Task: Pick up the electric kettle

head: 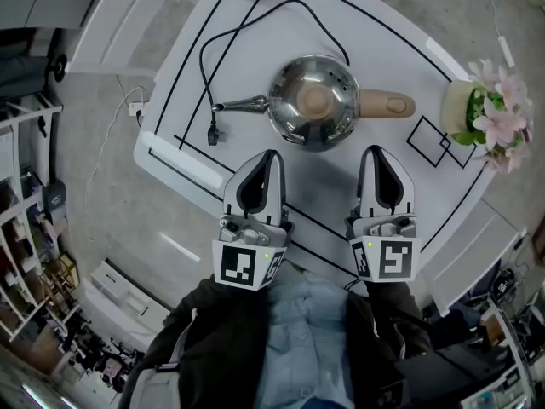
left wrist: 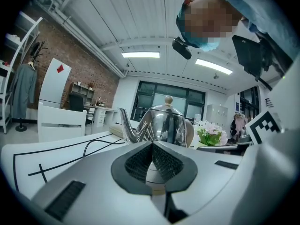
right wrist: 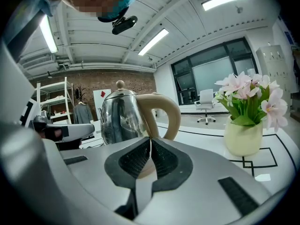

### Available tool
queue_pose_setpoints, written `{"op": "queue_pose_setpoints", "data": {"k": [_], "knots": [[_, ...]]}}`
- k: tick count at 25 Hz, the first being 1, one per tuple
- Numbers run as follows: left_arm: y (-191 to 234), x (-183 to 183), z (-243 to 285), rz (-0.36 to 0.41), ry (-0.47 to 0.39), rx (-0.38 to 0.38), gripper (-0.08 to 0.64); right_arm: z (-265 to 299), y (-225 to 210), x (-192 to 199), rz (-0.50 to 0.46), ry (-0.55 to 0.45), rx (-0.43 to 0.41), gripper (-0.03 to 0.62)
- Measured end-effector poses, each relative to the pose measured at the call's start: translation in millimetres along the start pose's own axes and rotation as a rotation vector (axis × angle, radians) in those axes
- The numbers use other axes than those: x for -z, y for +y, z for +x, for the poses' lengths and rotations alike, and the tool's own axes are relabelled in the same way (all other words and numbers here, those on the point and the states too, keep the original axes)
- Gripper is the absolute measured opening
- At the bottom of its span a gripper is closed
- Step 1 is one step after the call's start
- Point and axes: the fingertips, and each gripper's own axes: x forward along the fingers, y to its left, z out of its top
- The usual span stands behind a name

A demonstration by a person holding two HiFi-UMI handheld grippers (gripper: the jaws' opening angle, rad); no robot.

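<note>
A loft-like room with a red brick wall (left wrist: 61,55), white ribbed ceiling and dark-framed windows surrounds a broad white surface (head: 383,58). The surface is smooth and matte, with rounded corners and thin black lines that trace borders and a small pair of overlapping squares. Below it lies speckled grey floor (head: 102,92).

The electric kettle (head: 313,100) stands upright near the middle of the surface. It has a squat, rounded body of mirror-polished steel, a domed lid with a pale round knob, and a slim curved steel spout (head: 243,105) that points toward the left of the head view. A thick, glossy cream loop handle (head: 385,105) is on the opposite side. Toward the right edge sits a bulbous cream vase (right wrist: 243,137) of soft pink flowers (head: 498,113) with green leaves. A thin black cord (head: 255,15) loops loosely across the surface and ends in a black plug (head: 215,135) lying near the spout.

The left gripper (head: 272,154) and the right gripper (head: 375,149) are smooth grey plastic shells with black, finely ribbed pads. On each gripper the jaws are pressed together with nothing between them. The kettle stands just beyond the two tips and apart from both. Its body is ahead and between them, with the spout side nearer the left gripper and the handle directly ahead of the right gripper.
</note>
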Motion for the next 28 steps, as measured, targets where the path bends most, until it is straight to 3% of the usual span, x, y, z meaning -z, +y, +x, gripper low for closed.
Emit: {"op": "queue_pose_setpoints", "data": {"k": [4,6,8,12,28], "knots": [[4.6,-2.8,0.0,0.002,-0.022,-0.023,0.008,0.2,-5.9,0.0,-0.003,0.005,0.002,0.021],[6.3,-5.1,-0.1,-0.011,-0.039,-0.025,0.012,0.3,-8.0,-0.6,0.005,0.004,0.000,0.074],[8.5,-7.8,-0.8,-0.035,-0.058,-0.030,0.119,0.1,-11.0,-2.1,0.015,-0.003,0.006,0.170],[16.6,-9.8,-2.6,-0.080,-0.077,-0.047,0.202,-1.5,-20.1,-9.4,0.015,-0.045,0.049,0.249],[44.8,-15.6,11.4,-0.118,-0.107,-0.077,0.221,12.5,-34.6,-10.3,0.009,-0.057,0.109,0.256]]}}
